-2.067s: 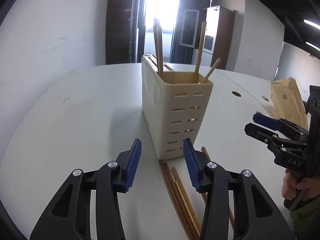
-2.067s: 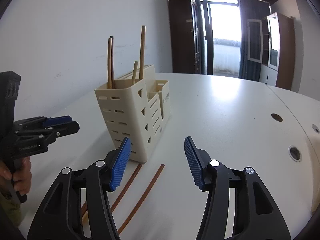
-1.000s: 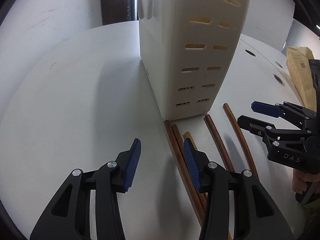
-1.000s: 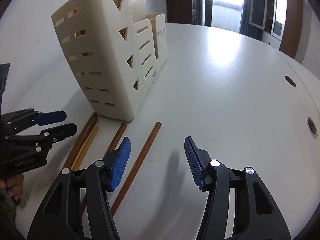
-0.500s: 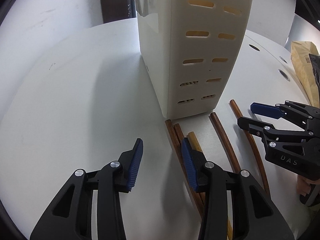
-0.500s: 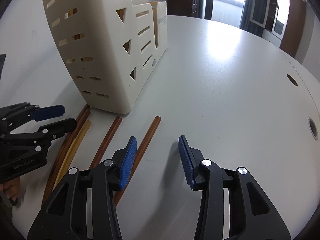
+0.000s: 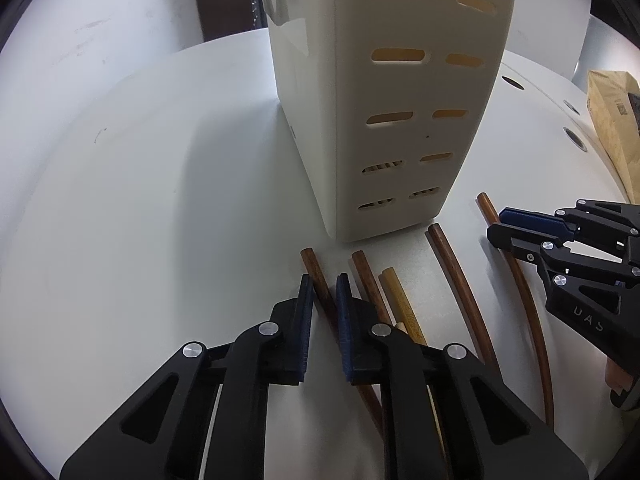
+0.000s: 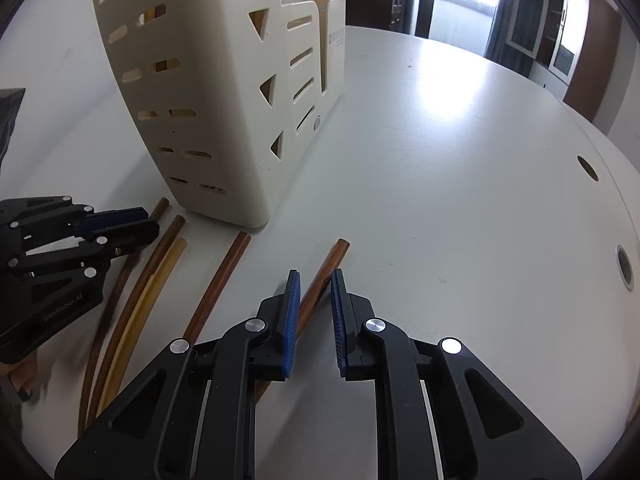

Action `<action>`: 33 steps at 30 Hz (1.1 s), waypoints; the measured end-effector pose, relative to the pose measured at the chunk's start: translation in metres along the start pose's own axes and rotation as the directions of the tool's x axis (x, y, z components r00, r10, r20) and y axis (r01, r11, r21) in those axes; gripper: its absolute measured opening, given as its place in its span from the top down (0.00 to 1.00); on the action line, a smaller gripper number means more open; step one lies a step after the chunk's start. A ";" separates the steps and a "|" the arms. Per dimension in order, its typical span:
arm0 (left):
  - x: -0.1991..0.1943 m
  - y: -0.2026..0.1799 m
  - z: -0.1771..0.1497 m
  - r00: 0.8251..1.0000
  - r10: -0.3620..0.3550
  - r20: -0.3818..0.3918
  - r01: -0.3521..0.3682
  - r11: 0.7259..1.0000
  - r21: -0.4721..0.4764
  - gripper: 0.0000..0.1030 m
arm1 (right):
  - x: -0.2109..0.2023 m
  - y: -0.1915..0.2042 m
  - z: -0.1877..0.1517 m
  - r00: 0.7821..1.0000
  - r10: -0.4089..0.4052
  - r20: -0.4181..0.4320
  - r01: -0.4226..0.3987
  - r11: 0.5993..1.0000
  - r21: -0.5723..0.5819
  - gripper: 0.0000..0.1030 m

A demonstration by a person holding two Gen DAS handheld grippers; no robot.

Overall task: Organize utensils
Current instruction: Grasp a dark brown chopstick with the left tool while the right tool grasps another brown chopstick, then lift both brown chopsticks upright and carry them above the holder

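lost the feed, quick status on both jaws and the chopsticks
Left gripper just closed on leftmost brown chopstick. Right gripper just closed on rightmost brown chopstick. Three more lie before the holder. Nothing in the way.

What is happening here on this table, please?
A person is tidying chopsticks lying on a white table in front of a cream utensil holder, working with two hand-held claws. The left claw has just been closing on the outermost dark chopstick at one end of the row. The right claw has just been closing on the dark chopstick at the other end. Both sticks lie on the table, not yet lifted. Three more lie between them, including a pale chopstick.
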State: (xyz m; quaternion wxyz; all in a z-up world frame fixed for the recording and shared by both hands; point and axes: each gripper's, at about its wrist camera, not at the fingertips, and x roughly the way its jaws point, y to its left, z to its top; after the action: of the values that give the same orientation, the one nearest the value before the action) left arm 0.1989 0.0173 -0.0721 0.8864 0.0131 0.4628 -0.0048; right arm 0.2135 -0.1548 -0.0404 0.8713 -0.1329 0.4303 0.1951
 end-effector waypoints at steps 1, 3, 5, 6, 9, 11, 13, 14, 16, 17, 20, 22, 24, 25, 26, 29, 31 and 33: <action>0.000 0.000 0.000 1.000 0.004 0.000 -0.004 1.000 0.005 0.92 | -0.001 -0.001 0.000 1.000 0.002 -0.001 -0.002 1.000 0.002 0.87; -0.001 0.000 -0.001 1.000 0.000 -0.001 0.000 1.000 0.006 0.93 | -0.002 -0.001 -0.001 1.000 0.003 -0.002 -0.003 1.000 0.001 0.90; -0.002 0.002 -0.001 1.000 -0.003 0.001 0.003 1.000 0.001 0.93 | -0.003 0.001 -0.003 1.000 0.008 -0.002 -0.008 1.000 0.002 0.93; -0.003 0.002 -0.002 1.000 -0.004 0.004 0.004 1.000 -0.002 0.94 | -0.003 0.000 -0.003 1.000 0.009 -0.003 -0.009 1.000 0.001 0.93; -0.012 0.001 -0.003 0.999 0.000 0.034 0.000 1.000 0.001 0.94 | -0.006 0.000 -0.005 1.000 0.015 0.007 -0.015 1.000 0.007 0.93; -0.021 0.002 -0.003 0.998 -0.001 0.062 0.002 1.000 -0.006 0.93 | -0.013 -0.002 -0.004 0.999 0.020 0.026 -0.020 1.000 0.015 0.93; -0.032 0.007 -0.006 0.996 -0.006 0.095 0.008 1.000 -0.013 0.94 | -0.021 -0.003 -0.003 0.998 0.026 0.053 -0.027 0.999 0.021 0.93; -0.037 0.007 -0.006 0.994 -0.013 0.108 0.015 1.000 -0.010 0.94 | -0.026 -0.003 -0.003 0.997 0.029 0.066 -0.031 0.999 0.025 0.93; -0.047 0.007 -0.006 0.989 -0.033 0.144 0.034 0.999 -0.005 0.93 | -0.037 -0.003 -0.002 0.995 0.035 0.094 -0.038 0.999 0.029 0.93; -0.052 0.008 -0.007 0.987 -0.033 0.158 0.035 0.999 -0.010 0.93 | -0.042 -0.003 -0.002 0.993 0.036 0.109 -0.040 0.999 0.031 0.93; -0.067 0.010 -0.006 0.978 -0.041 0.206 0.045 0.999 -0.016 0.93 | -0.059 -0.003 -0.001 0.986 0.038 0.165 -0.046 0.998 0.046 0.93; -0.078 0.012 -0.006 0.971 -0.044 0.236 0.052 0.998 -0.026 0.93 | -0.071 -0.002 0.000 0.979 0.049 0.200 -0.060 0.997 0.052 0.93; -0.086 0.013 -0.004 0.963 -0.048 0.265 0.060 0.997 -0.038 0.93 | -0.081 0.000 0.001 0.972 0.040 0.230 -0.053 0.997 0.051 0.93; -0.090 0.013 -0.004 0.959 -0.049 0.279 0.063 0.997 -0.044 0.94 | -0.084 0.002 0.004 0.969 0.041 0.243 -0.055 0.997 0.051 0.93; -0.094 0.014 -0.004 0.955 -0.049 0.293 0.067 0.996 -0.051 0.94 | -0.088 0.003 0.003 0.966 0.043 0.255 -0.058 0.997 0.053 0.93; -0.113 0.017 -0.003 0.929 -0.053 0.366 0.087 0.993 -0.076 0.94 | -0.097 0.001 0.005 0.959 0.050 0.280 -0.067 0.996 0.052 0.93; -0.126 0.017 -0.004 0.911 -0.054 0.410 0.096 0.992 -0.083 0.94 | -0.105 0.002 0.006 0.951 0.052 0.304 -0.071 0.996 0.051 0.93; -0.137 0.017 -0.003 0.895 -0.060 0.441 0.107 0.991 -0.083 0.94 | -0.113 0.003 0.006 0.943 0.044 0.331 -0.066 0.996 0.056 0.93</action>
State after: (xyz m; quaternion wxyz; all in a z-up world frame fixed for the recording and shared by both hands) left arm 0.1184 0.0337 0.0387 0.9661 -0.0548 0.2515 -0.0212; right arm 0.1540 -0.1752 0.0532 0.9291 -0.0577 0.2884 0.2243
